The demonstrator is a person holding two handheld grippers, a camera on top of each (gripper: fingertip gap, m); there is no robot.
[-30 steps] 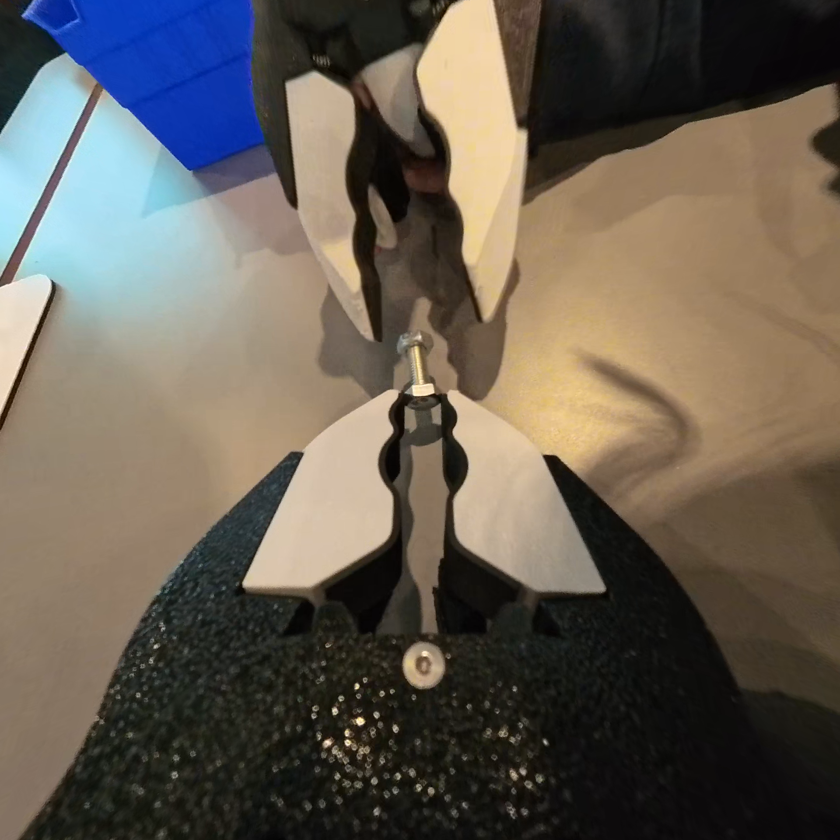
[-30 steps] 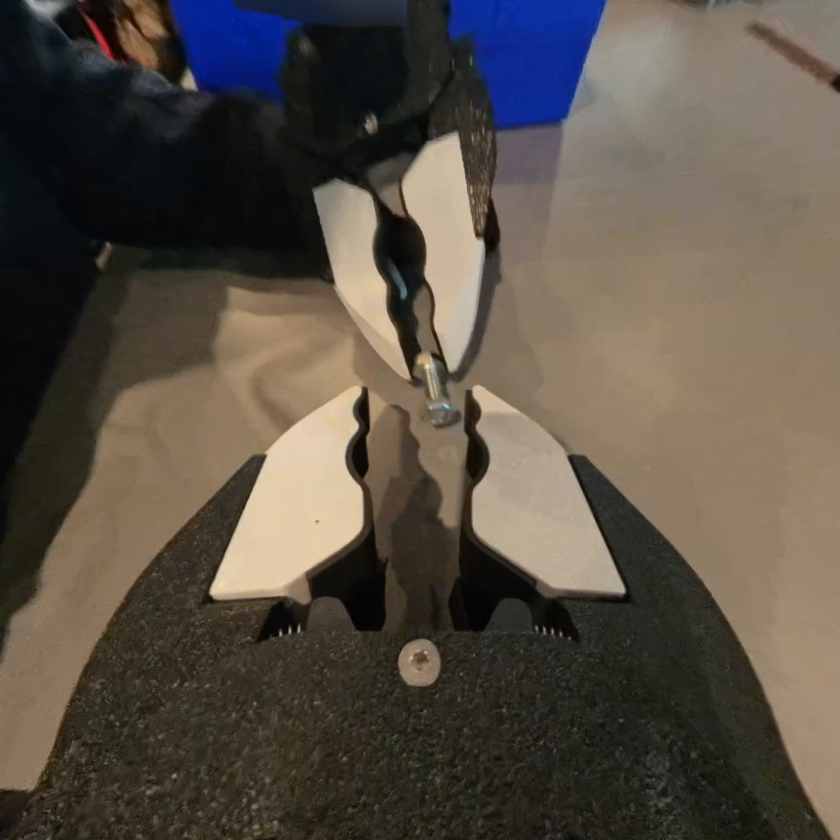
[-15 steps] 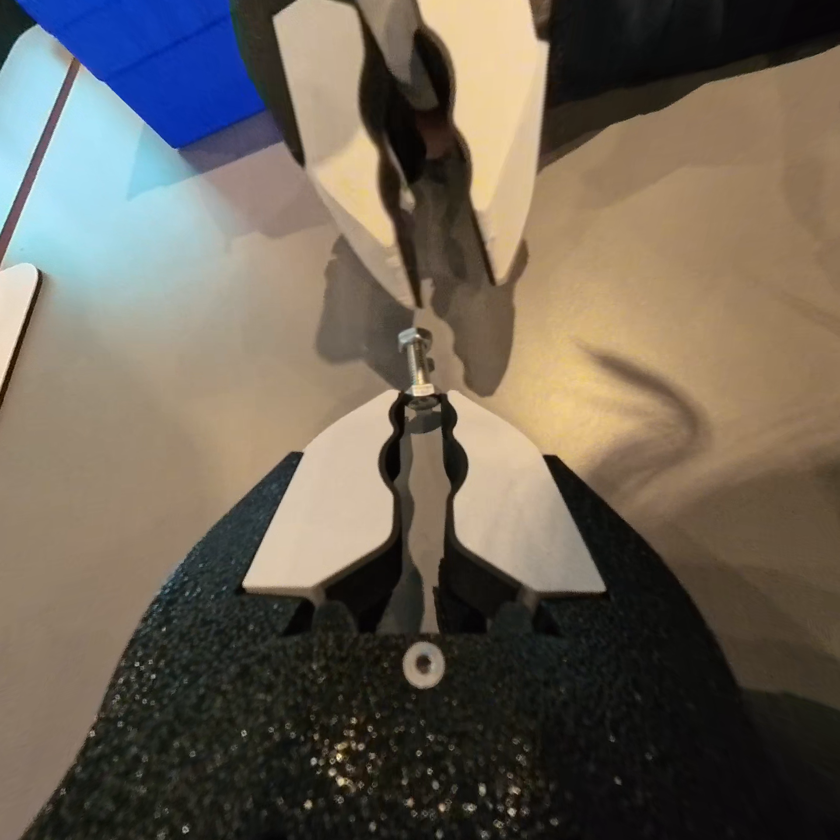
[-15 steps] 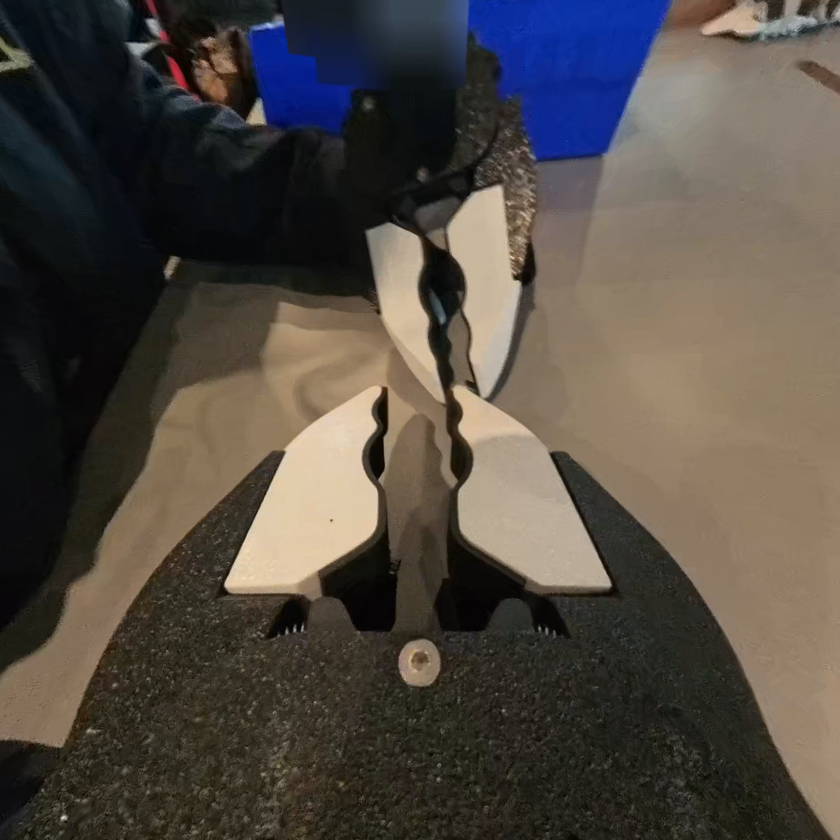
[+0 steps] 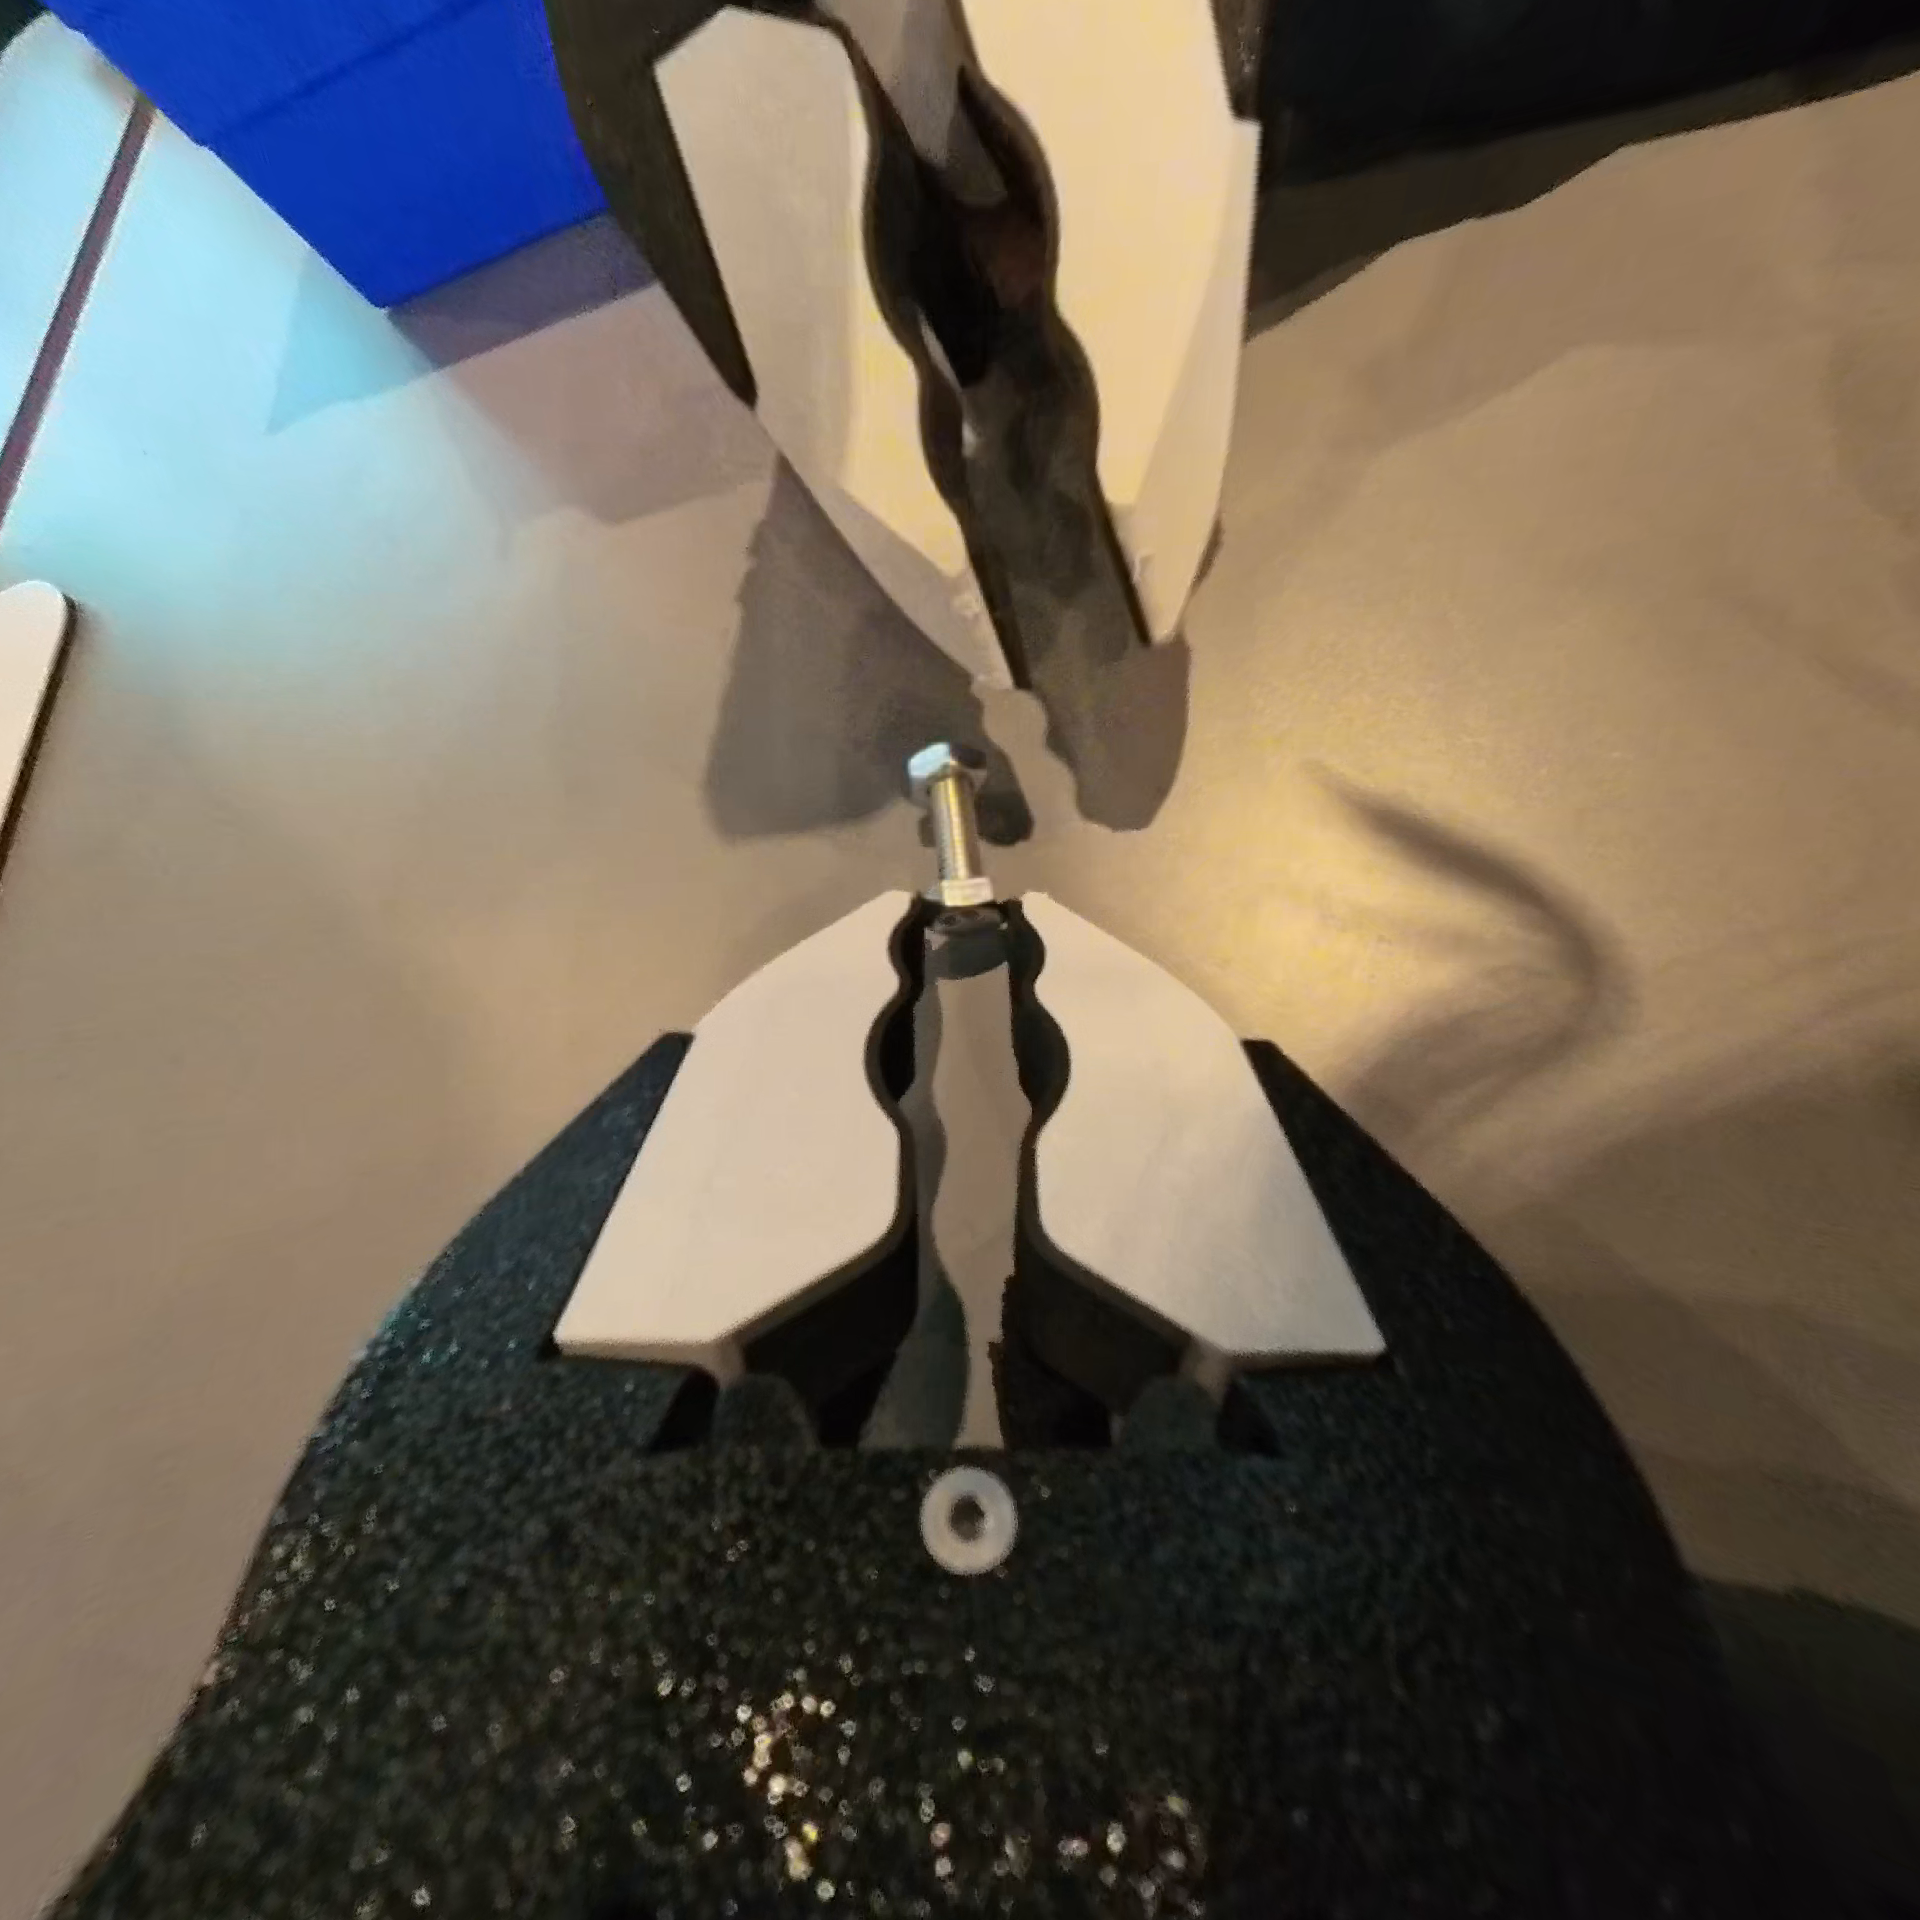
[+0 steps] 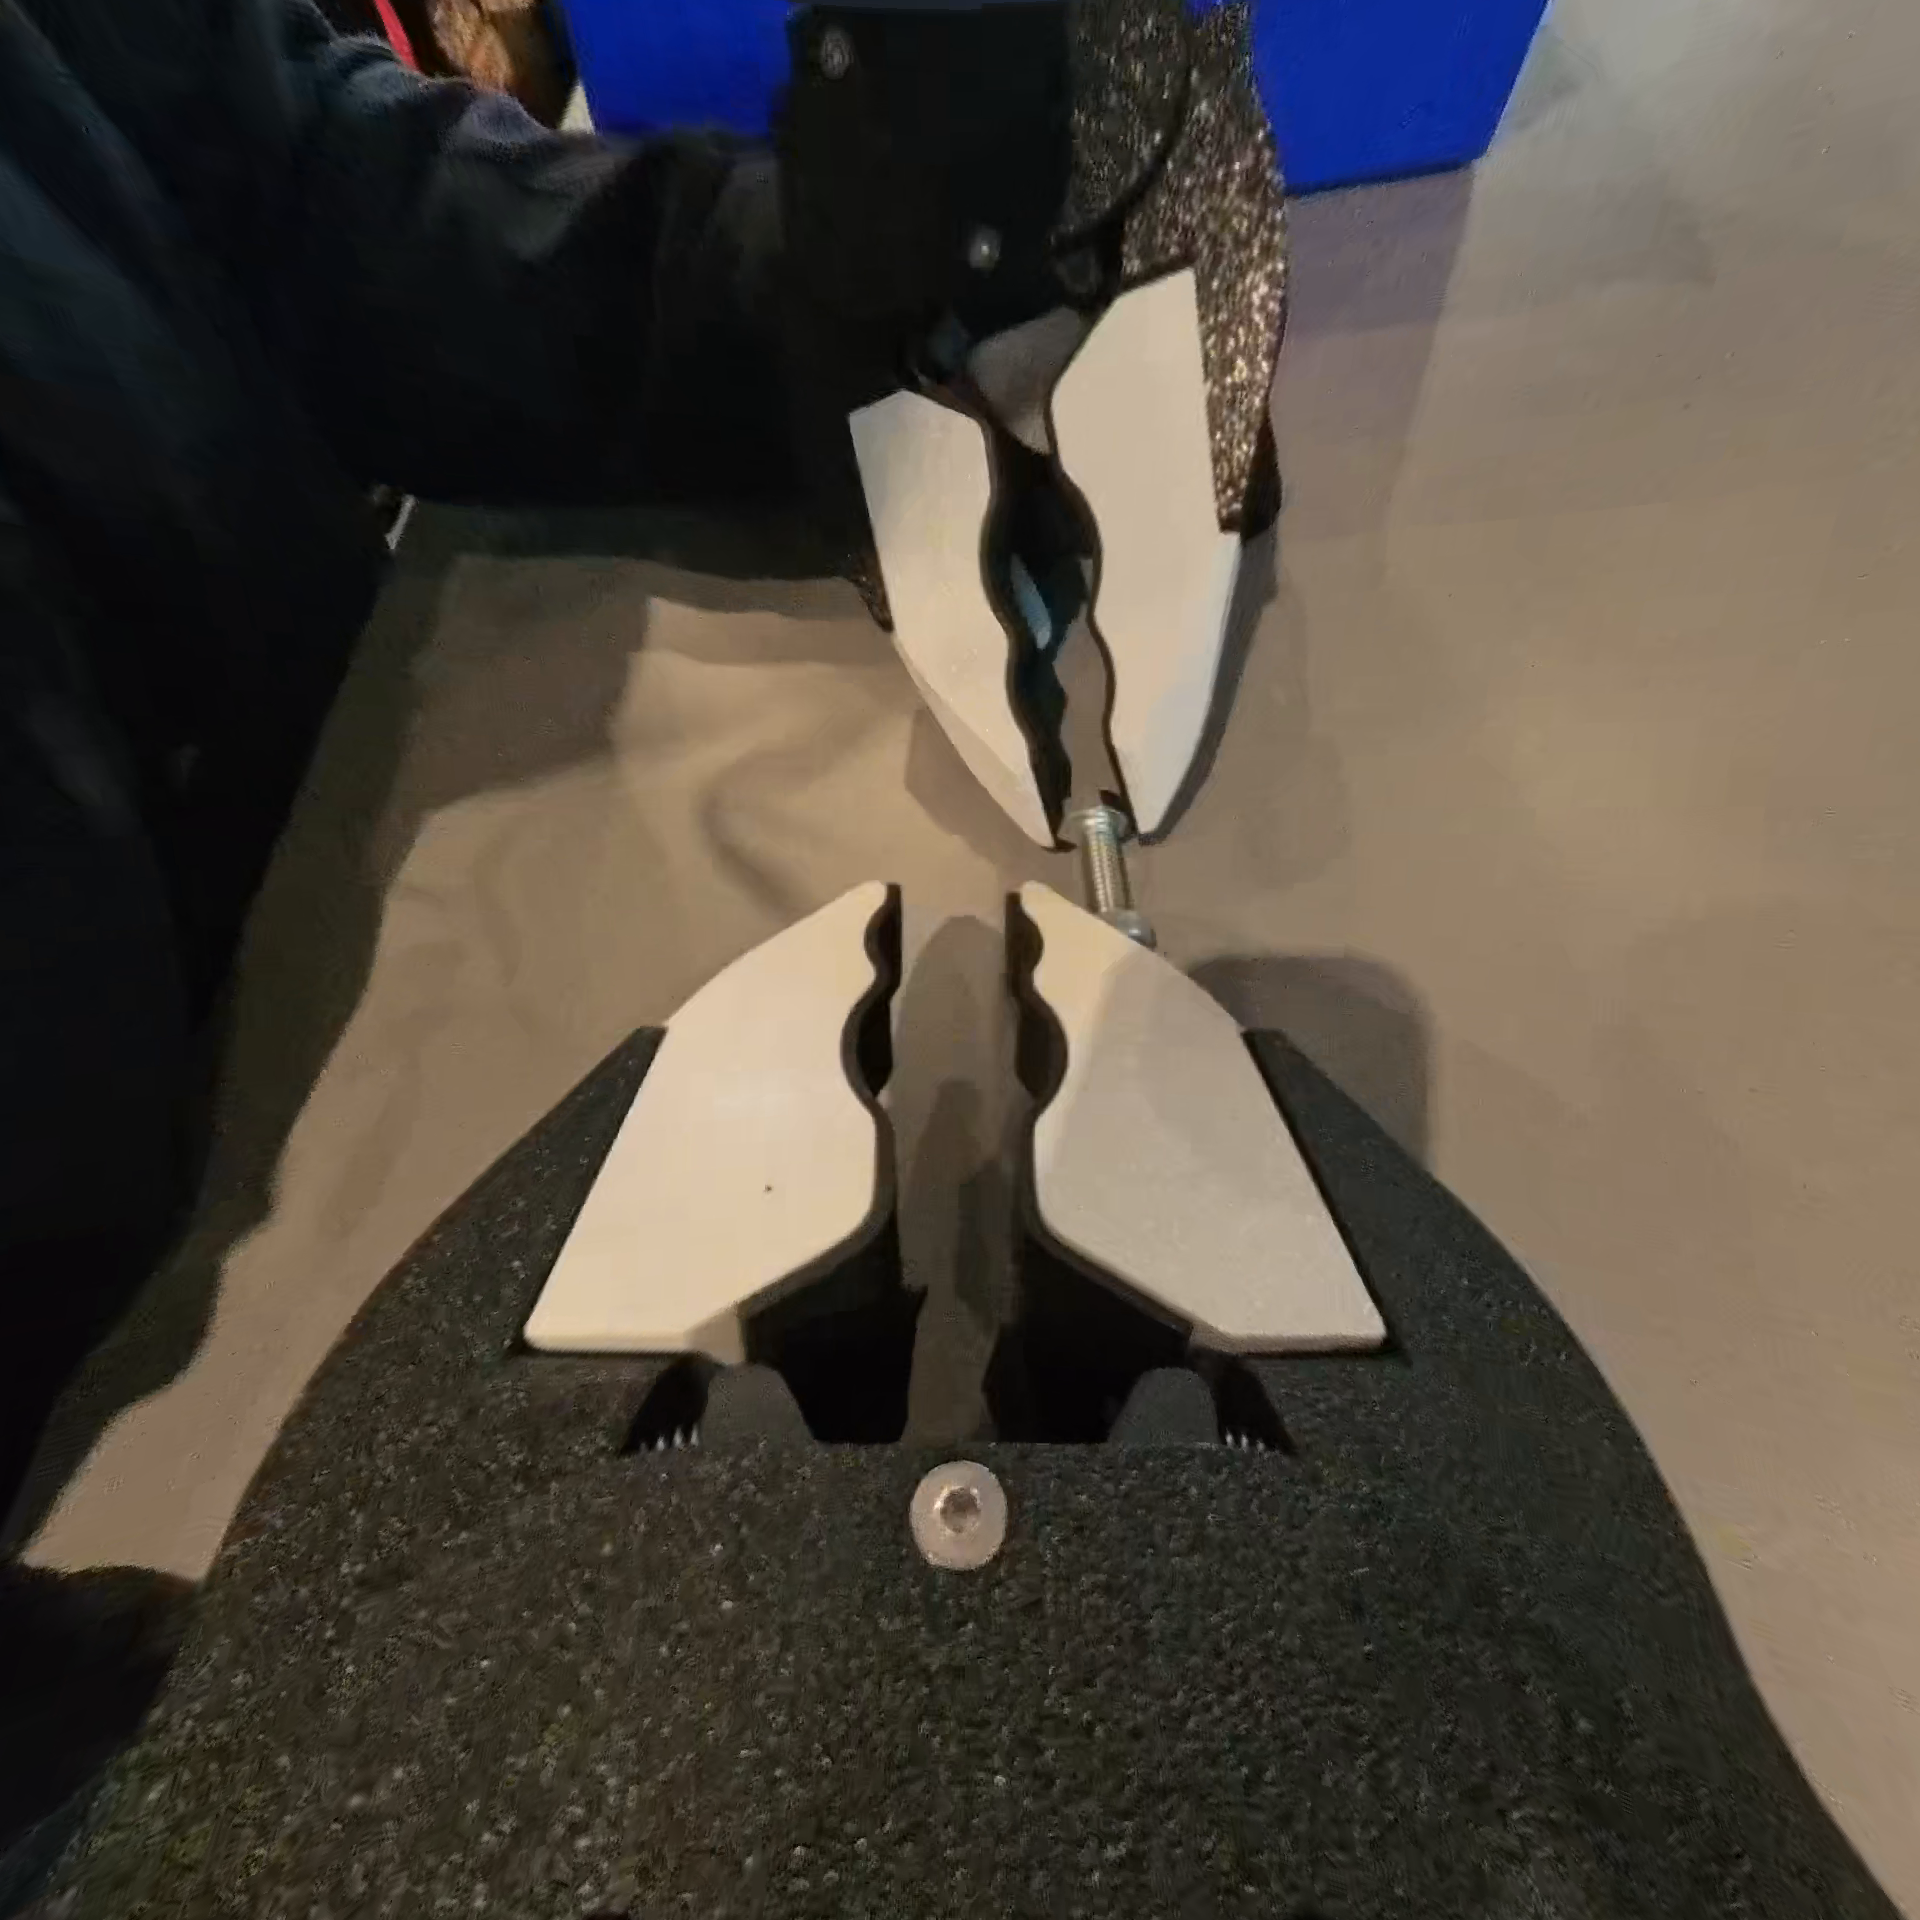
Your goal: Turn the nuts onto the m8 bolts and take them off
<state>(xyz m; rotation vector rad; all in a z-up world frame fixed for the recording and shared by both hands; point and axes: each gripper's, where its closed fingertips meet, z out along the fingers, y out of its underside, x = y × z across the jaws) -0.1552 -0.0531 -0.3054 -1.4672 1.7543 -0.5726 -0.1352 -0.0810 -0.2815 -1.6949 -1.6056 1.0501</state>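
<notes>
Silver steel bolt [image 5: 954,826] sticks out forward from the tips of your left tongs [image 5: 961,916], which pinch the nut [image 5: 964,894] on its threaded end, while its hex head points toward your right tongs [image 5: 1081,665]. Your right tongs stand spread with nothing between them, just beyond and beside the bolt head, above the beige table [image 5: 1507,727].

Each camera sits on its own gripper and looks forward and down along the jaws, very near the beige desk [image 5: 312,1039]. The two views face one another: each shows the opposite gripper at the top. Both share the bolt [image 5: 954,831] [image 6: 1103,878] and the blue bin [image 5: 395,135] [image 6: 1382,94].
</notes>
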